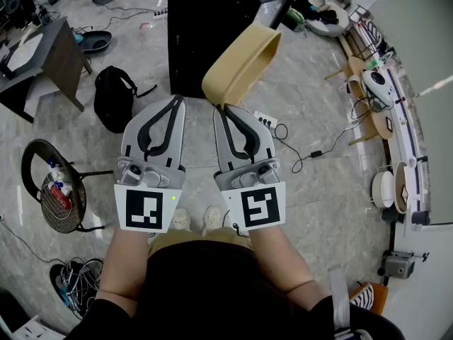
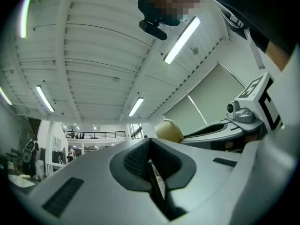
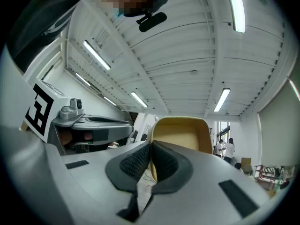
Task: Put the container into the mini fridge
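Note:
A tan, shallow plastic container hangs tilted in the air, and my right gripper is shut on its near rim. In the right gripper view the container rises just beyond the closed pads. Beyond it on the floor stands the black mini fridge, whose door side I cannot make out. My left gripper is level beside the right one, shut with nothing in it. Its pads meet in the left gripper view, where the container shows to the right.
A black backpack lies left of the fridge. A round stool with a wire basket of bottles stands at the left. A power strip with cables lies on the tiled floor. A dark table is far left, and shelves with devices run along the right.

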The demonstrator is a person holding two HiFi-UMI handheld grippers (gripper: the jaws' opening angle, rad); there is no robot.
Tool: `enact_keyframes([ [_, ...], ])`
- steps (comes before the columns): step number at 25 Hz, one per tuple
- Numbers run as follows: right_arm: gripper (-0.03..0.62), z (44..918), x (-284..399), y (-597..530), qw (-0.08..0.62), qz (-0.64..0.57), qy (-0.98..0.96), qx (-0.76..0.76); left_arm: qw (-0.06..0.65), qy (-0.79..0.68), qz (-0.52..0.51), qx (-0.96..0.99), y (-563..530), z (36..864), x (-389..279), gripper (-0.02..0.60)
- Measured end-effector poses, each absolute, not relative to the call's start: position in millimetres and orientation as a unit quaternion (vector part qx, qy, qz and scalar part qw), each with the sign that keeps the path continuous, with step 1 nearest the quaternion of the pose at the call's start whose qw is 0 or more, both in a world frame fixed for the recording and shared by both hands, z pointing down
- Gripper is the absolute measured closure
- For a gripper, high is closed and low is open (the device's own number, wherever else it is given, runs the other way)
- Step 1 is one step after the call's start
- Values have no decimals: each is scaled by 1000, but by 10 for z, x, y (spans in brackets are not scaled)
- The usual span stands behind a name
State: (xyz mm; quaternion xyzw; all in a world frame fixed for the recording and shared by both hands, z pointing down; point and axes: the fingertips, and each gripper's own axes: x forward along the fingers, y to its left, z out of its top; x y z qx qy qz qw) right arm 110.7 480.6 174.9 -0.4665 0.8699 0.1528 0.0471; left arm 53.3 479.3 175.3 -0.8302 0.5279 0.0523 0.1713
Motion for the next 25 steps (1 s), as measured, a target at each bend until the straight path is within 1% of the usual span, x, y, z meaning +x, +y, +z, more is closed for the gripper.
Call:
enact_keyframes([
  [5,554,1746,1088,4798,45,151,870,-468,182,525,38,-831,4779,1737,538,558],
  [17,554,1691,884,4767,50,154,869,-467,164,530,62,-829,4700,1674,304,558],
  [25,554,1669,646,4784,53,158,868,-468,170,522,59,-834,4701,1652,91,558],
])
